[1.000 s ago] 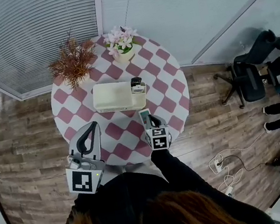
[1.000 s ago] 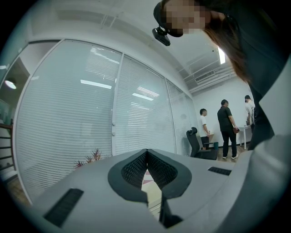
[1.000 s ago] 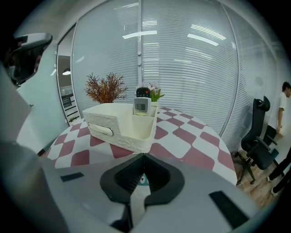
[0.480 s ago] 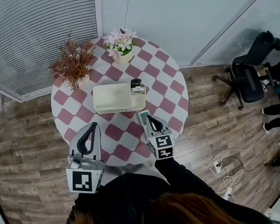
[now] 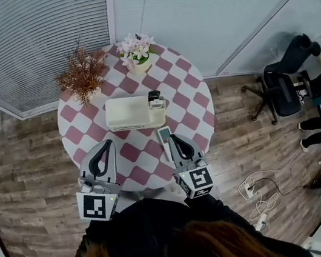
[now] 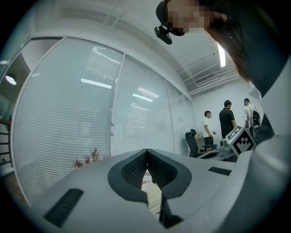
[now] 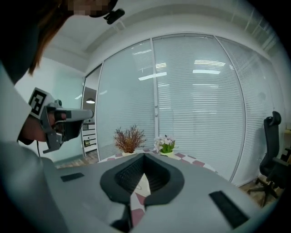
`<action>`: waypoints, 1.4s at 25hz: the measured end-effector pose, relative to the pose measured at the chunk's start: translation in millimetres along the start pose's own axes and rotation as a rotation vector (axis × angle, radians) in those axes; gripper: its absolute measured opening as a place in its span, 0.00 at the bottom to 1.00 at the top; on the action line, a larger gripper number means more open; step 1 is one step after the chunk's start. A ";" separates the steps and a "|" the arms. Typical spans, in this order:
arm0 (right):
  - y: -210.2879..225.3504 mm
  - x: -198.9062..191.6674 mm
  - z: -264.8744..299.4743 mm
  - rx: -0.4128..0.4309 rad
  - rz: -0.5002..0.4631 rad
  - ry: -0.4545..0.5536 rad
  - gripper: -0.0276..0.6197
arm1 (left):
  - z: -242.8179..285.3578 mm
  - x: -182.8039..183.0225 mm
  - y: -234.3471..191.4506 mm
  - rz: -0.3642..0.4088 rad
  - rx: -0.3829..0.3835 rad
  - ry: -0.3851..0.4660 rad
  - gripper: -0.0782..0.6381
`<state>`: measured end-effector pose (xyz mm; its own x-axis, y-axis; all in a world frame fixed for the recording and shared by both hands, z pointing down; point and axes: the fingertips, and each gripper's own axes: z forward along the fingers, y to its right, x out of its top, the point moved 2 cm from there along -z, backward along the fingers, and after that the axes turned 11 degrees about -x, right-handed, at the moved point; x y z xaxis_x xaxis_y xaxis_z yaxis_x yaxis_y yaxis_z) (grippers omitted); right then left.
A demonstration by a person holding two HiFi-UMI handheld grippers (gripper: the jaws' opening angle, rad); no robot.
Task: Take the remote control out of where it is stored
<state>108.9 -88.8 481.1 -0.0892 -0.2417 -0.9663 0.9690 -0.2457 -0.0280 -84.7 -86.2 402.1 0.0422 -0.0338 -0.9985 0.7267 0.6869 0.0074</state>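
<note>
Head view: since the earlier frame the right gripper (image 5: 172, 137) has pulled back from the remote control (image 5: 163, 134) toward the person and come up off the surface (image 5: 189, 98). Its marker cube now sits over the near edge. The remote control has stayed put. It lies flat on the surface, right of centre, just in front of the near right corner of the cream box (image 5: 130, 113). The right gripper's tip is just beside its near right end; contact cannot be judged from above. The left gripper (image 5: 107, 145) is unchanged over the near left part of the surface, well apart from the remote control.

Left gripper view: the left gripper (image 6: 146, 152) points level toward the blinds, its jaws pressed together at the tips with nothing between them.

Right gripper view: the right gripper (image 7: 144, 156) has its jaws pressed together and empty. Checkered surface and a pale patch show through the slot below the tips. The dried plant (image 7: 129, 139) and flowers (image 7: 165, 144) stand at the far edge.
</note>
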 end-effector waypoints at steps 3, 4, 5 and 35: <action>1.0 17.8 -13.1 0.003 0.015 0.033 0.06 | -1.1 0.5 0.4 0.002 -0.005 -0.001 0.12; 1.4 24.0 -17.4 0.004 0.020 0.043 0.06 | -1.7 0.1 0.7 0.002 -0.006 -0.003 0.12; 1.7 29.6 -21.4 0.006 0.023 0.051 0.06 | -2.5 -0.7 0.8 0.001 -0.006 -0.006 0.12; -11.4 82.7 -23.7 0.060 0.016 0.099 0.06 | -12.3 -2.7 -0.7 0.058 0.013 -0.030 0.12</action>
<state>96.0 -83.7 395.4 -0.0475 -0.1525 -0.9872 0.9541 -0.2993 0.0003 -93.8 -77.7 404.2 0.1053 -0.0162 -0.9943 0.7310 0.6792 0.0663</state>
